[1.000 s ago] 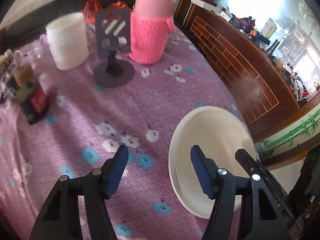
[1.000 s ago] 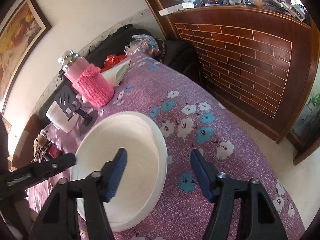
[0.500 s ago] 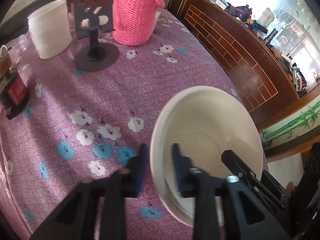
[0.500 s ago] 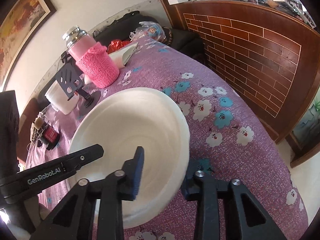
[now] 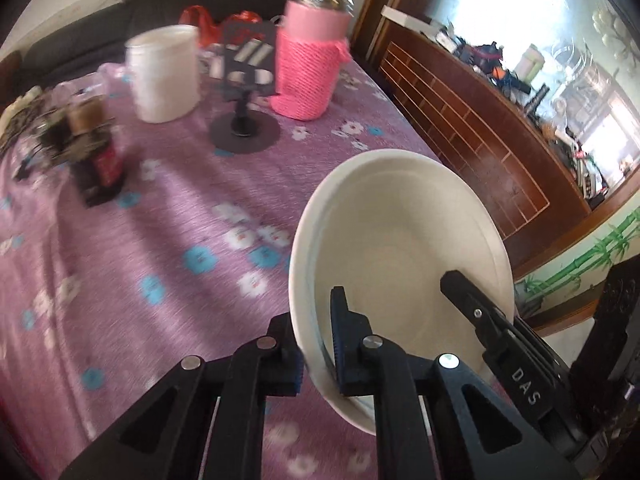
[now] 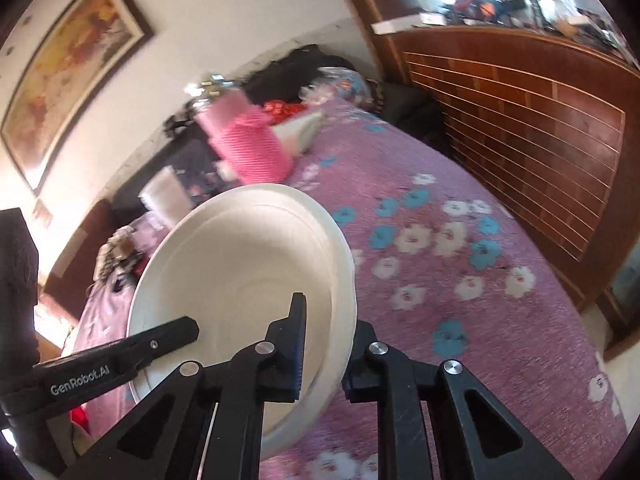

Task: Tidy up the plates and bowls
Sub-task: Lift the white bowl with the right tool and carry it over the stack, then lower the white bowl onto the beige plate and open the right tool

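You have the white bowl [image 5: 404, 248] clamped from both sides: your left gripper [image 5: 318, 354] pinches its near-left rim, your right gripper [image 6: 324, 356] pinches the opposite rim, one pad inside and one outside each time. The bowl hangs between your hands, tilted, seemingly just clear of the purple floral tablecloth [image 5: 168, 240], though blur hides the gap. Neither hand is nearer; move both together, or the bowl twists.
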`<state>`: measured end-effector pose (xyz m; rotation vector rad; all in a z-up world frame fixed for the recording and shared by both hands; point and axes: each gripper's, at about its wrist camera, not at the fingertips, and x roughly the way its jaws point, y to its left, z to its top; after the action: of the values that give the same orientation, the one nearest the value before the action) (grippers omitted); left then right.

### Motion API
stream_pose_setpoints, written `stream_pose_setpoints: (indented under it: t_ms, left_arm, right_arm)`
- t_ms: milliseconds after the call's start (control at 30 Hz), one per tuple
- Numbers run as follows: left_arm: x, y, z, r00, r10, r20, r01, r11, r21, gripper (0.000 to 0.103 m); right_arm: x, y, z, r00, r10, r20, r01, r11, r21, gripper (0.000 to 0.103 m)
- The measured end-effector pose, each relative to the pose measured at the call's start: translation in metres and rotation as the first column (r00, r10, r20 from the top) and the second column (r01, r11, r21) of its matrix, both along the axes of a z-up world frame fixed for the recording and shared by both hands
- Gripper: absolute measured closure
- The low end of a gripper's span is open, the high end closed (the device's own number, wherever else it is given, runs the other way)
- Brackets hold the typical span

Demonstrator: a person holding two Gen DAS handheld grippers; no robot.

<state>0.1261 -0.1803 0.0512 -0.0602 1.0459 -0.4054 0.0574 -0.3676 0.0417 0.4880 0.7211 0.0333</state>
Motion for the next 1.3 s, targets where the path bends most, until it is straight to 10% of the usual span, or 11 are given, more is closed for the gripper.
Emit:
stream_pose_setpoints:
  t_ms: [433,867,1300]
  left_arm:
    - [-0.096,0.141,0.077,0.952,0.231,0.199,-0.216,0.972,-0.091,0.092]
    - [-0.182,0.321,0.123,0.817,0.506,0.277,-0.452,0.860,-0.238,0.092]
    - [-0.203,0.445,0.088,0.735,0.651,0.190,-0.608,0.756,-0.240,0.092]
  right_arm:
    - [-0.049,0.142,0.072,0.967,0.238,0.085,-0.232,0.970,-0.078,0.088]
    - [-0.091,0.327,0.139,0.860,0.495,0.128,-0.464,0.861,-0.211,0.087]
    - [-0.088,0.469,0.119,0.775,0.632,0.019,-0.602,0.747,-0.283,0.087]
